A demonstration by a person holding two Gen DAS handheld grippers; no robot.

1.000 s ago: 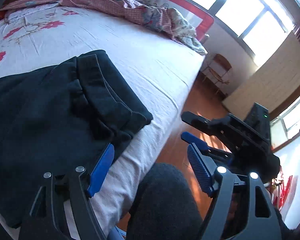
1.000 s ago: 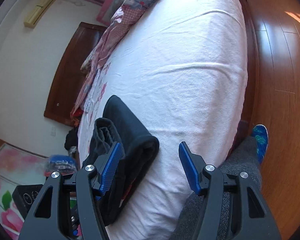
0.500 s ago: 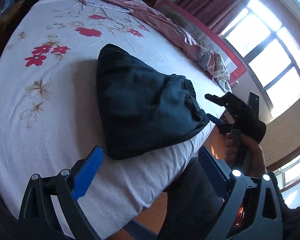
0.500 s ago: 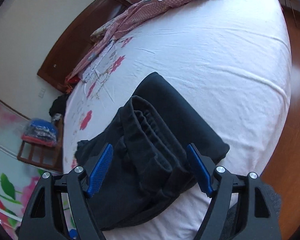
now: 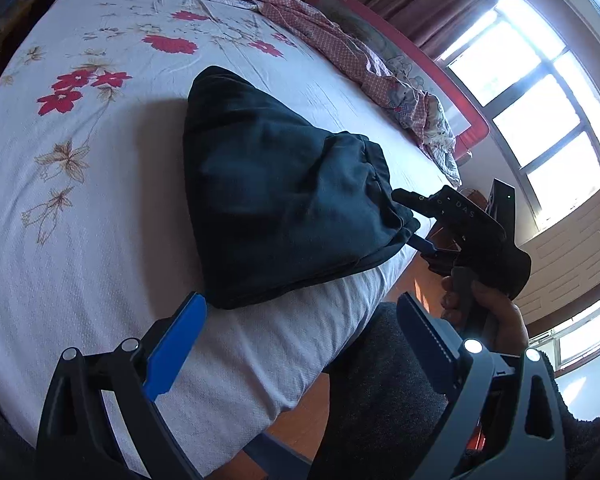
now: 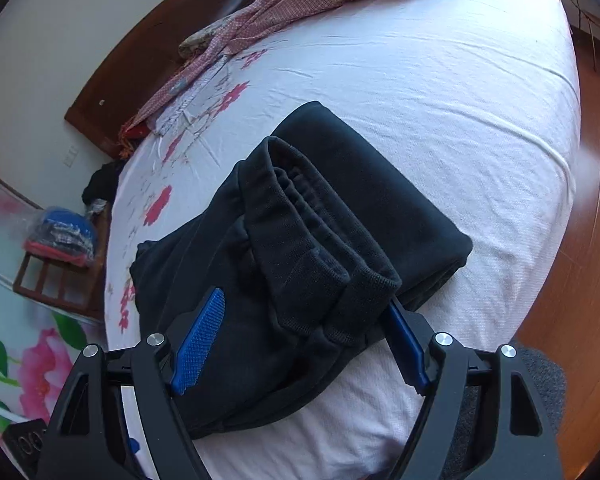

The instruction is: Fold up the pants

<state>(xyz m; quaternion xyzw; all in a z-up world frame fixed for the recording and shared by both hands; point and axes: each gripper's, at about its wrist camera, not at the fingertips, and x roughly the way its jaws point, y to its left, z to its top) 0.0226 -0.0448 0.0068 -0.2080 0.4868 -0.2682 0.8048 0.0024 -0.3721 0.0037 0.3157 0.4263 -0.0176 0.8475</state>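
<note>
on the bed [image 5: 80,208], folded black pants [image 5: 284,208] lie; both grippers' jaws spread, pinching nothing.

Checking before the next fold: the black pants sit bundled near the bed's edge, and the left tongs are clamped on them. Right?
Not quite. The left tongs are open with only bare sheet between them, as the left wrist view shows. The black pants do sit bundled near the edge of the bed.
</note>
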